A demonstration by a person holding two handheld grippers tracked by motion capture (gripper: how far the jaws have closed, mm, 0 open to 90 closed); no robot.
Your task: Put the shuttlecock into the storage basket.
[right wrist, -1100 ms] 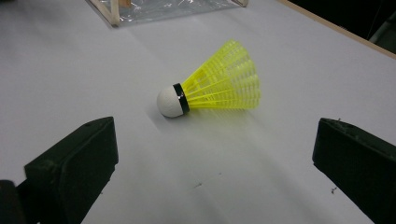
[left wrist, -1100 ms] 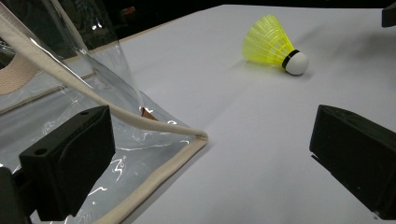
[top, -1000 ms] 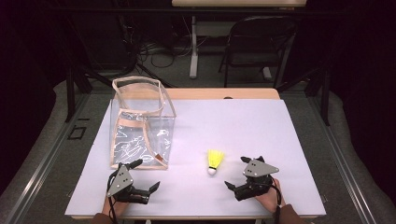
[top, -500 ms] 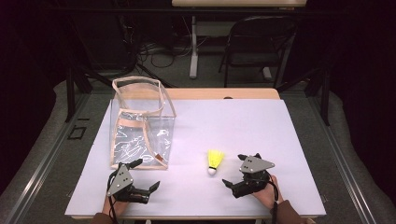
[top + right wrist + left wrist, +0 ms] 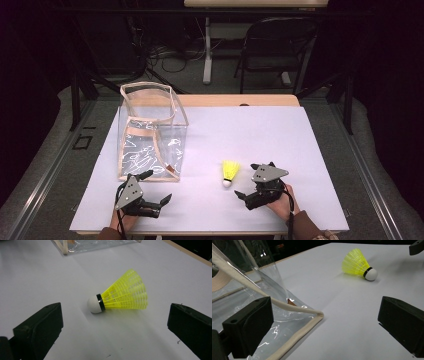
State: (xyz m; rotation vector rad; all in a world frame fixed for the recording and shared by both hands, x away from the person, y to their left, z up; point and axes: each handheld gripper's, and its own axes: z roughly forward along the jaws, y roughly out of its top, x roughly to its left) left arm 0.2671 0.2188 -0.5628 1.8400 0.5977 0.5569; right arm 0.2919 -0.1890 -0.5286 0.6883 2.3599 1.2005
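Shuttlecock (image 5: 230,173) first: it lies on its side on the white tabletop (image 5: 280,145), well clear of the clear plastic bag (image 5: 150,135), and just ahead of my right gripper (image 5: 254,186). In the right gripper view the yellow skirt (image 5: 127,291) fans toward the right jaw and the white cork tip (image 5: 93,304) points toward the left jaw, so the long axis runs roughly across the gap between the jaws, not along my line of approach. That is the relation I care about: if I close from here I would squeeze it end to end, tip against skirt, and I judge the skirt would crumple or the thing would squirt out. I would rather turn the wrist so the jaws come across the narrow neck near the black band.

Both jaws of the right gripper stand wide apart with nothing between them yet; the shuttlecock sits beyond the fingertips, not touching.

My left gripper (image 5: 150,192) is also spread wide and holding nothing. It rests by the near corner of the bag, whose cloth-trimmed edge (image 5: 294,332) lies close in front of its left jaw. From there the shuttlecock (image 5: 359,265) is well off across the table, so the right hand is plainly the nearer one for the pickup, and the left looks placed to steady or open the bag.
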